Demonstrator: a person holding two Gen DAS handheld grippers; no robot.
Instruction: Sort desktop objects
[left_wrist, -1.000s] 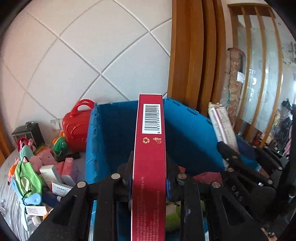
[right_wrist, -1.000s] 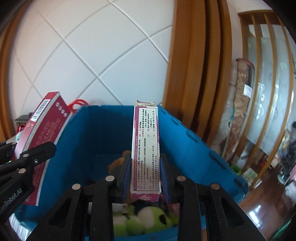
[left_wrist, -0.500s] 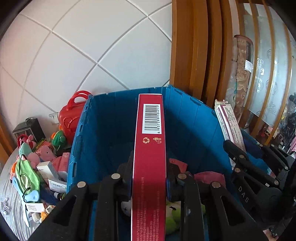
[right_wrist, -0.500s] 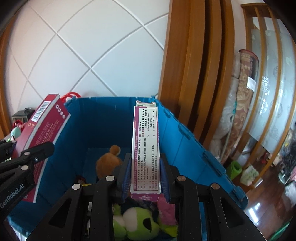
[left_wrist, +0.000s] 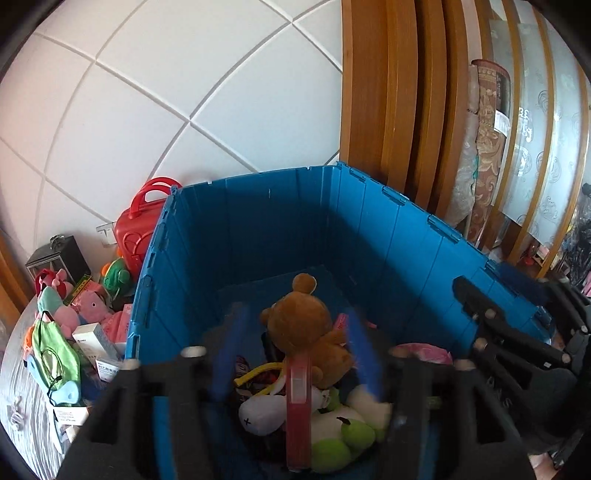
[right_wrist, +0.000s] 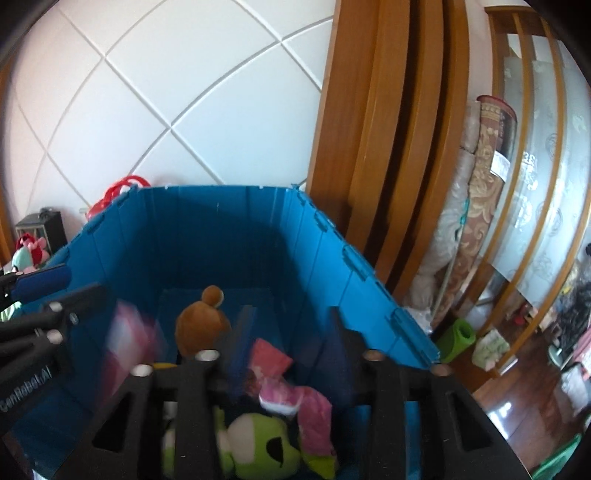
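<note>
I'm holding both tools, left (left_wrist: 295, 354) and right (right_wrist: 286, 350), spread wide over the blue crate (left_wrist: 406, 236) so the red box (left_wrist: 298, 406) and pink box (right_wrist: 291, 395) are dropping among the plush toys.

The left gripper (left_wrist: 295, 354) hangs over the blue bin (left_wrist: 369, 236), its blue-padded fingers (left_wrist: 229, 350) spread wide apart with nothing clamped between them. Between the fingers, at 6 o'clock, the red box (left_wrist: 298, 410) stands on end among the toys in the bin, blurred. A brown teddy bear (left_wrist: 306, 325) sits just behind it, and a green-and-white plush (left_wrist: 340, 432) lies beside it toward 5 o'clock. At 3 to 4 o'clock the right gripper (left_wrist: 517, 336) reaches in over the bin's right rim. At 9 o'clock, outside the bin, stands a red toy case (left_wrist: 136, 229); small boxes (left_wrist: 96, 339) and soft toys (left_wrist: 55, 347) lie toward 8 o'clock.
</note>
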